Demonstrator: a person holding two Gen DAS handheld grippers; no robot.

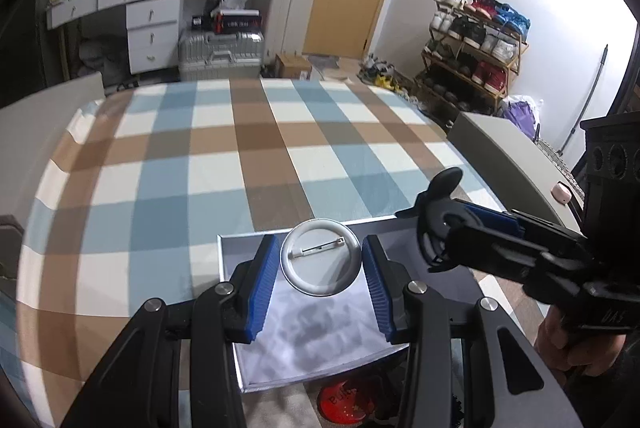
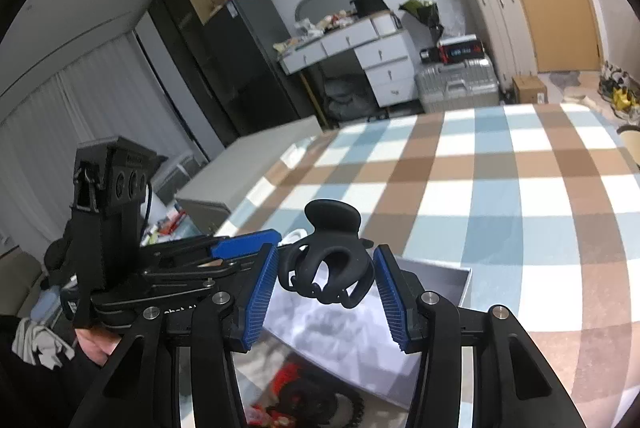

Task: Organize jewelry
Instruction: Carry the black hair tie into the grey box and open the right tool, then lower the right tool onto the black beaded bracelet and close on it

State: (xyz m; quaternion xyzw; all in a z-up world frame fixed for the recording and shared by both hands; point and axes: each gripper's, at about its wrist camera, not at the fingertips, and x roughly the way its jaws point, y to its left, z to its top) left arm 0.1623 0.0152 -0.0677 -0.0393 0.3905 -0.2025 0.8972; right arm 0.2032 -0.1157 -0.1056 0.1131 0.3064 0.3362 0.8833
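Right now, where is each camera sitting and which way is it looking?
Left wrist: sits on the left claw, looking down its blue fingers at a round pin badge held over a shallow box on the checked cloth; the right claw and a hand show.
Right wrist: sits on the right claw, looking past a black hair clip toward the dresser; the left claw shows.
Both see the box, cloth, dresser, silver suitcase.

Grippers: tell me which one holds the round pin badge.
The left gripper: its blue pads clamp the white round badge, pin side up, above the open box. The right gripper holds a black hair claw.
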